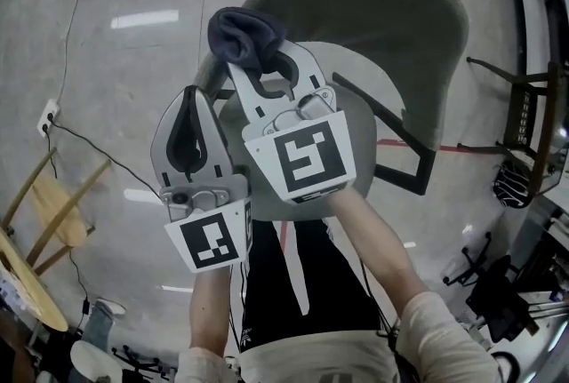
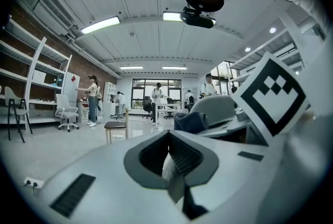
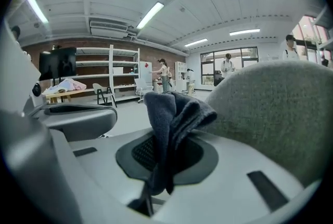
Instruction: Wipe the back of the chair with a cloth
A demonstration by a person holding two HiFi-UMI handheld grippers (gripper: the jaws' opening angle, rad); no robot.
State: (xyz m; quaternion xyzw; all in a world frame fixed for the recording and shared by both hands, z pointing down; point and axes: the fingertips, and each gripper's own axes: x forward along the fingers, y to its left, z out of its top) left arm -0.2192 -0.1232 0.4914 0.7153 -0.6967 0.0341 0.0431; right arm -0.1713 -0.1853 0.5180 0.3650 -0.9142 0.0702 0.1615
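A person is standing over a grey chair (image 1: pixel 418 35), holding a two-jaw tool in each hand. The right gripper (image 1: pixel 264 61) is clamping a dark blue cloth (image 1: pixel 244 33), its jaws closed on the lower folds while a bunched wad is sticking out past the tips. That wad is probably being kept free as the wiping face. It is hanging at the left end of the chair's curved back (image 3: pixel 270 108), which is filling the right side of the right gripper view just beside the cloth. Whether fabric is touching upholstery cannot be told.

The left gripper (image 1: pixel 188 131) is riding lower and to the left, its jaws pressed together on nothing and apart from the chair. It appears to be standing by rather than working.

Wiping seems to be at its start. The top rim of the back is curving away to the right and far side, offering a long open run for a sweep. Bare floor (image 1: pixel 107 61) is lying open to the left and far left, crossed only by a thin cable (image 1: pixel 89 141). To the right, a black-framed seat (image 1: pixel 524 123) is narrowing the room, and a wooden chair (image 1: pixel 53 212) is standing near left.
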